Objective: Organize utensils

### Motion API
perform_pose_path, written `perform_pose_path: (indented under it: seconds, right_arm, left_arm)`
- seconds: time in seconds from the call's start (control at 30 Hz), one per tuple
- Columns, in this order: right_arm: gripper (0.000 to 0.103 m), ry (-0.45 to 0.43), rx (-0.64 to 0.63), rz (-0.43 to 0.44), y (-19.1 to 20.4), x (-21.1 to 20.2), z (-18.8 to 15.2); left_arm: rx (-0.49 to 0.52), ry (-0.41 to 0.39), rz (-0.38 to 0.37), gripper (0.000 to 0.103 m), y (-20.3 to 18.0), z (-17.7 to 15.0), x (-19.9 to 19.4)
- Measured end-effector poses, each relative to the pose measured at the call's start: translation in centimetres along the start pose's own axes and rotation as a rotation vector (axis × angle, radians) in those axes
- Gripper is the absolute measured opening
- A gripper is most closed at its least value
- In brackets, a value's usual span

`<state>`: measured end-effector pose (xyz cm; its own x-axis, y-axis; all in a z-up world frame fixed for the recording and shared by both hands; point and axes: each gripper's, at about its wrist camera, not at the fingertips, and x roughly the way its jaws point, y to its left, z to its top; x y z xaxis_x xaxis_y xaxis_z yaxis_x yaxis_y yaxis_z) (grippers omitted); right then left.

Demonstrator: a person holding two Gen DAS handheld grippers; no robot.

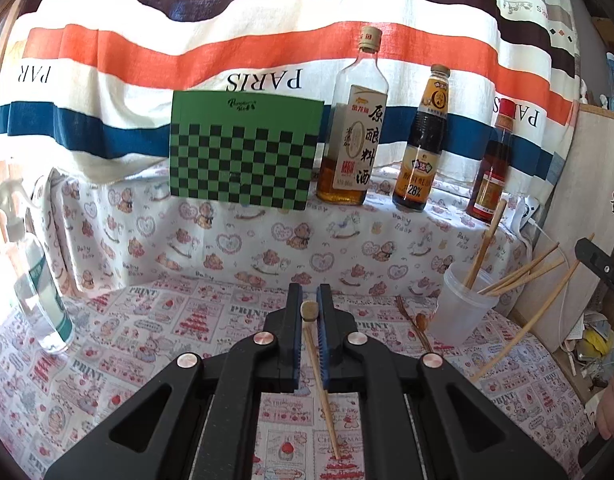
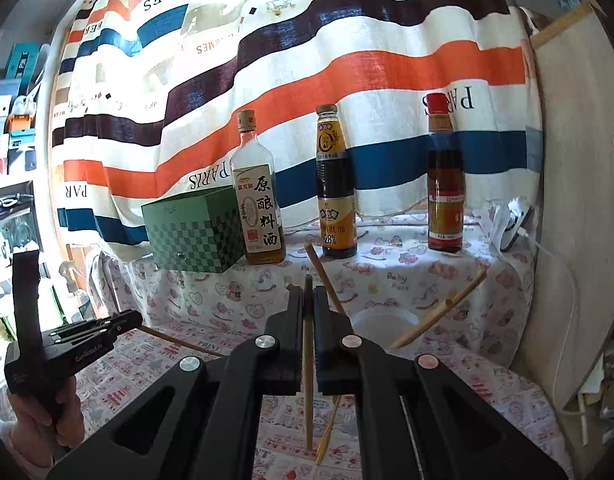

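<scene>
Left claw (image 1: 310,312) in its own view is pinching a wooden chopstick (image 1: 321,376) between its blue pads, blunt end up by the fingertips and thin end slanting down over the printed worktop (image 1: 147,340); off to the right a clear plastic cup (image 1: 465,304) holds several more chopsticks (image 1: 523,274), with a small fork (image 1: 413,322) lying just left of it. Right claw (image 2: 308,300) in its own view is pressed together on another chopstick (image 2: 308,380), which hangs almost upright, with the cup (image 2: 383,320) just beyond its fingers and the left claw (image 2: 127,322) at the left edge.
</scene>
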<state>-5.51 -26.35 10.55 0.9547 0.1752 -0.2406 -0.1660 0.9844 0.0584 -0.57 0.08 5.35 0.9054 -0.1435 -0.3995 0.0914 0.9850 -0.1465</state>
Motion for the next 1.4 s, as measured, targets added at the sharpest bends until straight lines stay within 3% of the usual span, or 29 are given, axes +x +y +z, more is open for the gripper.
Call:
perform_pose_path:
  seconds: [0.13, 0.4, 0.63, 0.7, 0.77, 0.83, 0.9, 1.07, 1.13, 1.23, 1.4]
  right_arm:
    - [0.005, -0.014, -0.021, -0.037, 0.1, -0.2, 3.0]
    - [0.005, -0.111, 0.164, -0.033, -4.8, 0.2, 8.4]
    - [0.005, -0.218, 0.163, -0.165, -7.8, 0.4, 8.7]
    - [0.005, -0.285, 0.183, -0.218, -8.8, 0.1, 8.5]
    - [0.005, -0.371, 0.227, -0.164, -10.0, -0.6, 8.0]
    - [0.005, -0.409, 0.247, -0.184, -10.8, -0.6, 7.6]
    - [0.005, -0.404, 0.267, -0.189, -11.5, -0.1, 7.4]
    - [0.005, -0.380, 0.325, -0.202, -13.3, 1.9, 6.4]
    - [0.005, -0.395, 0.359, -0.199, -14.1, 2.3, 6.0]
    - [0.005, -0.480, 0.435, -0.211, -15.0, 2.2, 4.8]
    - [0.005, -0.468, 0.449, -0.236, -15.5, 3.5, 4.1]
  left_arm:
    - [0.030, -0.016, 0.005, 0.006, -1.4, 2.9, -0.1]
    - [0.067, -0.041, -0.027, 0.006, -5.3, 8.0, -0.2]
    - [0.147, -0.097, -0.066, 0.006, -10.7, 11.9, -0.7]
    - [0.155, -0.109, -0.070, 0.006, -12.0, 13.2, -0.9]
    - [0.157, -0.132, -0.080, 0.006, -13.1, 14.4, -0.9]
    - [0.179, -0.163, -0.071, 0.006, -14.4, 15.4, -0.5]
    - [0.184, -0.178, -0.086, 0.006, -15.5, 16.0, 0.1]
    - [0.150, -0.172, -0.218, 0.006, -17.9, 16.6, 1.5]
    - [0.158, -0.176, -0.217, 0.006, -19.0, 16.4, 2.0]
    - [0.172, -0.116, -0.234, 0.006, -20.6, 15.5, 3.5]
    - [0.184, -0.041, -0.237, 0.006, -21.8, 13.5, 6.1]
